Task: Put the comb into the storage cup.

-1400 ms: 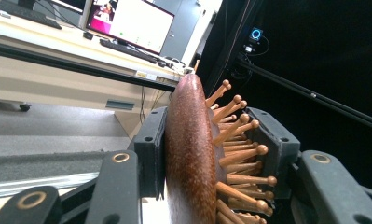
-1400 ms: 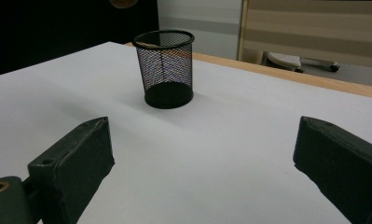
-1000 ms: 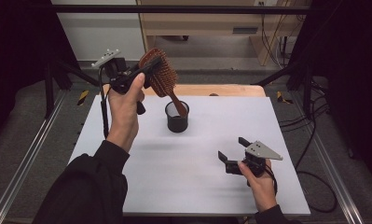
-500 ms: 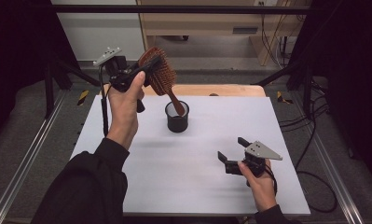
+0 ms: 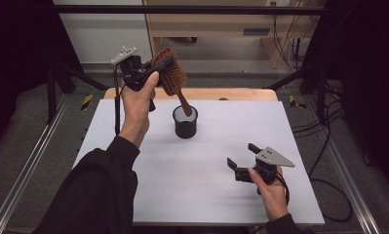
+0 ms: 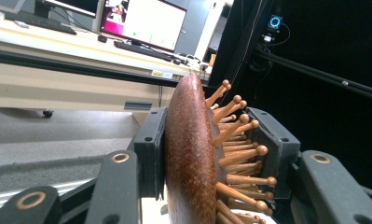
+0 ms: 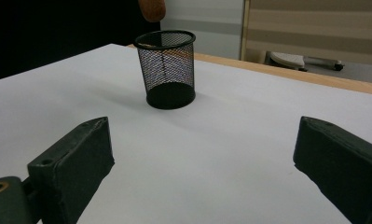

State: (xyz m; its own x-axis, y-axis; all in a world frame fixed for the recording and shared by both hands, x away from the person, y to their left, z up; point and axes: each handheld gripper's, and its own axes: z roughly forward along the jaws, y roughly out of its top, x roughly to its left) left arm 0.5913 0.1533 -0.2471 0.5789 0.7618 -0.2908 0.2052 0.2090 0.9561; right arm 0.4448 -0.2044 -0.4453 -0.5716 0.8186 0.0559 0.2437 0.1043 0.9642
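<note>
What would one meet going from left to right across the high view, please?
Left gripper → wooden hairbrush → black mesh cup → right gripper.

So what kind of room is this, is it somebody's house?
Probably not a house: it looks like a lab or workshop set up for recording. A metal frame surrounds the white table, cables trail across the floor, and a desk with a computer monitor stands behind.
</note>
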